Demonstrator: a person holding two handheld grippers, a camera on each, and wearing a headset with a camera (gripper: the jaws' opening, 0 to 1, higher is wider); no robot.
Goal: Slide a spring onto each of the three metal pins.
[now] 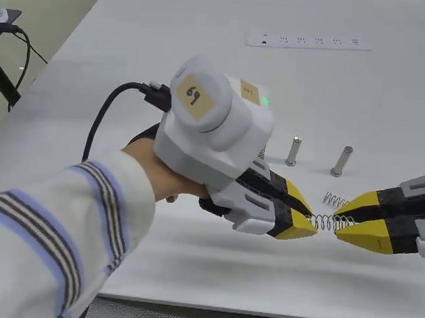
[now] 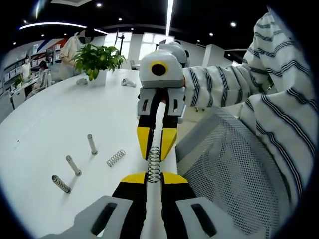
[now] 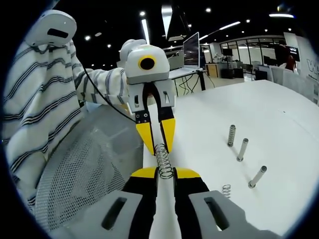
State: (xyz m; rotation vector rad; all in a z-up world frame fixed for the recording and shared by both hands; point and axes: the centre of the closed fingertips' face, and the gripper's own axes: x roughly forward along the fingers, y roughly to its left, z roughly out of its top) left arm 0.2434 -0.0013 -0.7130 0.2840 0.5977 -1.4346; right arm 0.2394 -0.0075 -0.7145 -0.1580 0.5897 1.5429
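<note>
Where the striped sleeve [image 1: 49, 237] ends, a hand [image 1: 152, 174] grips the left gripper [image 1: 309, 224], whose yellow jaws are pinched almost together on one end of the held spring [image 1: 329, 221]. Facing it tip to tip from the other side, the right gripper [image 1: 341, 225] has its jaws drawn in just as narrowly on the opposite end. That held spring spans the short gap between the two and hangs above the white table [image 1: 195, 263].

The left gripper view confirms this: the left gripper [image 2: 154, 177] clamps the near coils of the held spring [image 2: 154, 164] and the right gripper [image 2: 155, 152] clamps the far coils. The right gripper view shows it mirrored, with the right gripper [image 3: 166, 173] and left gripper [image 3: 158, 147] nipping the held spring [image 3: 163, 160].

Just beyond the held spring, a loose spring [image 1: 333, 200] lies flat on the table. Farther beyond it stand the middle pin [image 1: 294, 151] and the end pin [image 1: 342, 161], both bare. In the left gripper view the loose spring [image 2: 115, 158] lies beside the row: end pin [image 2: 92, 144], middle pin [image 2: 73, 165], and a sprung pin [image 2: 61, 183] that already wears coils. Well beyond the held spring, a power strip [image 1: 309, 42] lies at the table's far side.
</note>
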